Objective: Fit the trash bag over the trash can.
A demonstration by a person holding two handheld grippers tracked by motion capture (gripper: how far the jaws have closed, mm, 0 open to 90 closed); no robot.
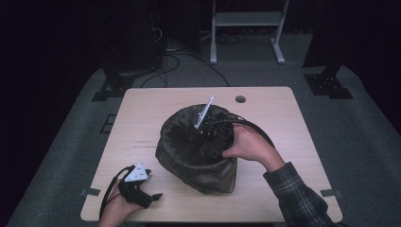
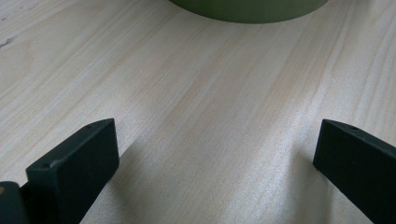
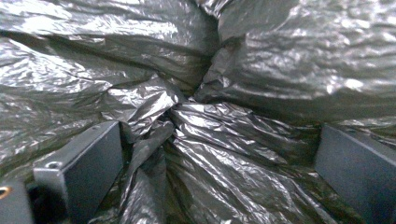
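High view, crinkled dark bin bag [image 1: 189,161], right gripper [image 1: 210,142] inside

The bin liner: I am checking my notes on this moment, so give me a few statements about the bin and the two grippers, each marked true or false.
1. The right gripper is down inside the bag-lined bin. True.
2. The right gripper is shut on a fold of the bag. False: its jaws stand wide apart, with crumpled plastic between them.
3. The left gripper is open over bare wooden table. True.
4. The left gripper is touching the bin. False: it sits apart from it, near the table's front edge.
5. The bin lies tipped on its side. False: it stands upright.
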